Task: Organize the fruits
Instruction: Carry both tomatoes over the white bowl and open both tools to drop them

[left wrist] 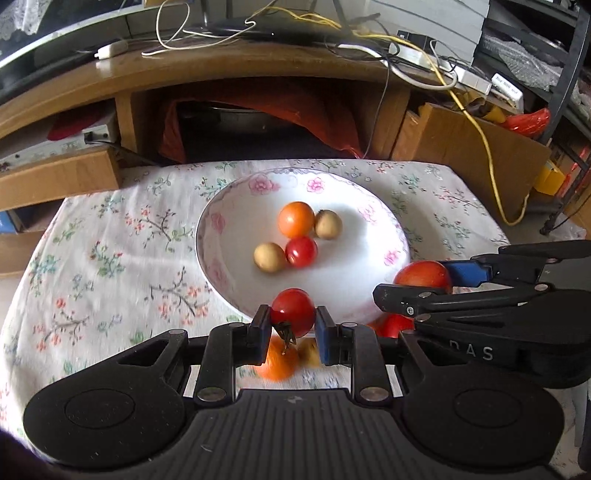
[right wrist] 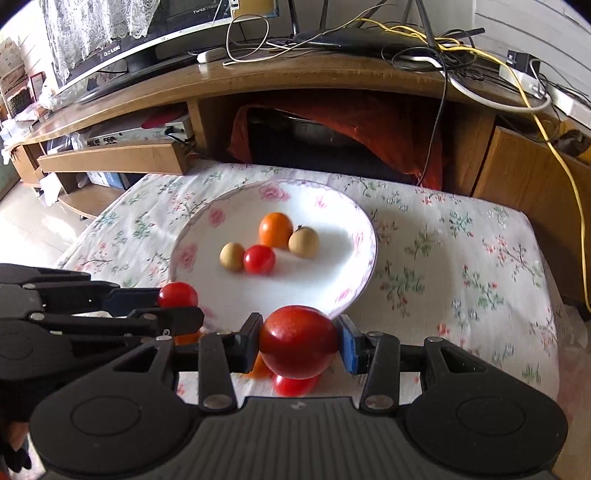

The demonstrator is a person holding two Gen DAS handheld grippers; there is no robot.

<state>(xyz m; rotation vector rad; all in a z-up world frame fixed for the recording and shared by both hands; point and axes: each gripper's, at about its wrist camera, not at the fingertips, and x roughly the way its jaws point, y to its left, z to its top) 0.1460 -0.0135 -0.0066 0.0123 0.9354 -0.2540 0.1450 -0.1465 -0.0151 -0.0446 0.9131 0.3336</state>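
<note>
Nearest the left wrist camera, the left tool [left wrist: 291, 326] is clamped on a small red tomato [left wrist: 293, 312], blue pads pressing both sides, dried stem hanging down. It sits just short of the near rim of the white plate [left wrist: 236, 206], which has pink flower print along the edge. Right tool [right wrist: 299, 341] grips a larger red tomato [right wrist: 298, 341] between its pads, also at the near rim of the plate, beside the left tool. On the plate: one orange tomato [left wrist: 295, 219], one small red tomato [left wrist: 301, 252], two pale tan round fruits [left wrist: 269, 257] [left wrist: 328, 224], clustered and touching near the centre. Below the held fruit, blurred on the floral tablecloth [left wrist: 110, 258] that covers the table: an orange fruit [left wrist: 279, 360], a yellowish one [left wrist: 309, 352] and a red one [right wrist: 294, 384]. Readable writing: raised letters "DAS" on the right tool's body, seen from the left wrist; "TW25" partly legible on the monitor bezel [right wrist: 201, 12] in the right wrist view, a second bezel mark too blurred to read. White label on a box [left wrist: 506, 86] at far right, text unreadable. Cables, one yellow [left wrist: 480, 129], trail over the wooden desk [left wrist: 221, 70] behind.
</note>
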